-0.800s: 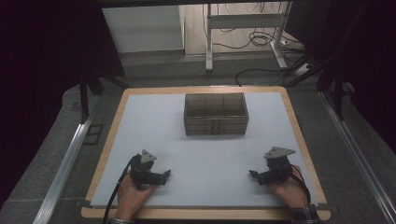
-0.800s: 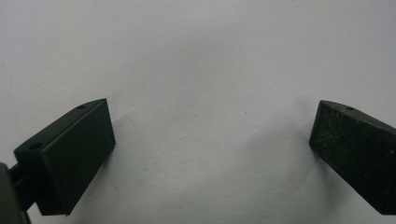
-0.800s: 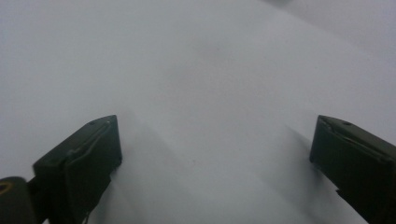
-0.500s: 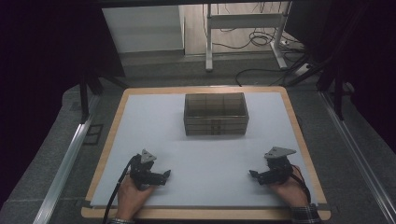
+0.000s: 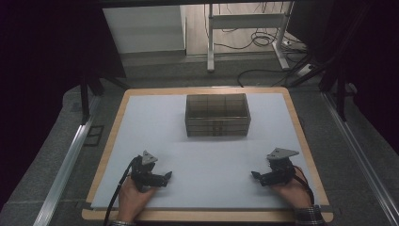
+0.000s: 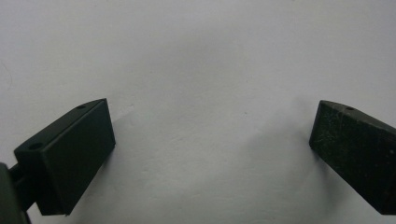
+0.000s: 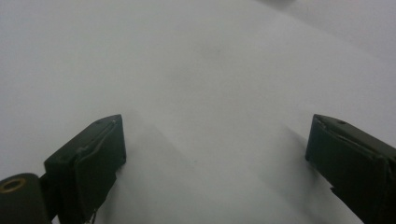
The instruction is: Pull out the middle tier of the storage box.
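Dark see-through box (image 5: pixel 217 115), compartmented, upright; both tools apart from it.

A compartmented box (image 5: pixel 217 115) sits at the far middle of the table (image 5: pixel 113 122); the left gripper (image 5: pixel 162 178) and right gripper (image 5: pixel 258 176) rest near its front corners, well apart.

I look down on a wooden table (image 5: pixel 115 122) covered by a white sheet (image 5: pixel 155 122), standing on a grey carpeted floor (image 5: pixel 42 155) with metal rails (image 5: pixel 66 160) running along both sides. Beyond the far edge I see a pale wall panel (image 5: pixel 141 30), a strip of wood flooring and a white desk frame (image 5: pixel 244 21) with black cables (image 5: pixel 254 40) looped beneath it. The sides of the room fall into deep shadow, and the light lies mostly on the sheet.
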Demonstrator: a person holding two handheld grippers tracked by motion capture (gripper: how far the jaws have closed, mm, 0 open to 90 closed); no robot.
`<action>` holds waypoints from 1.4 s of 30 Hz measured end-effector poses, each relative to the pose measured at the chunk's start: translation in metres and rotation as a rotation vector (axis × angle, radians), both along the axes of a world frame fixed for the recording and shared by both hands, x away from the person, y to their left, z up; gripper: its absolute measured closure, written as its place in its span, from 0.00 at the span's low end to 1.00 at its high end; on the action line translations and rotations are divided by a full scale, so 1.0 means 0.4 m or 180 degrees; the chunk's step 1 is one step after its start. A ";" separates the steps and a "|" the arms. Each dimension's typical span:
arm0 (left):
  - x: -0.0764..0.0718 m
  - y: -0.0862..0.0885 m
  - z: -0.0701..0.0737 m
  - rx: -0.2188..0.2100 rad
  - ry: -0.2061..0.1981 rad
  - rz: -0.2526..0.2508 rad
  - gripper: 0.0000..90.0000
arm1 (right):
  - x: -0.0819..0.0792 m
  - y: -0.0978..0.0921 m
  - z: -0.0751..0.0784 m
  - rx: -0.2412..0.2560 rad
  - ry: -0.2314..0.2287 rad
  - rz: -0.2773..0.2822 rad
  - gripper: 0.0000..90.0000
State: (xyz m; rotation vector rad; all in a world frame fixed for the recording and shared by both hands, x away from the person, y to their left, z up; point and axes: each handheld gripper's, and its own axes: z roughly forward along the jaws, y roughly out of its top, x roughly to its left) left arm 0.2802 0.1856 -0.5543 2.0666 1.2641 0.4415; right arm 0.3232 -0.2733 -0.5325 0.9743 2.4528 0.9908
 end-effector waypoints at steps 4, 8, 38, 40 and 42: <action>0.000 0.000 0.000 0.0003 0.0001 -0.0002 0.00 | -0.006 -0.001 0.002 0.0018 -0.0049 0.0010 0.13; 0.000 0.000 0.000 0.0005 0.0002 -0.0003 0.00 | -0.010 0.000 0.004 0.0021 -0.0078 0.0032 0.17; 0.000 0.002 0.001 0.0026 0.0009 -0.0020 0.00 | -0.076 0.119 0.040 -0.0673 -0.0860 0.0493 0.32; 0.000 0.002 0.001 0.0026 0.0009 -0.0019 0.00 | -0.077 0.131 0.040 -0.0750 -0.0910 0.0541 0.32; 0.000 0.002 0.001 0.0026 0.0010 -0.0020 0.00 | -0.077 0.145 0.040 -0.0816 -0.0956 0.0595 0.32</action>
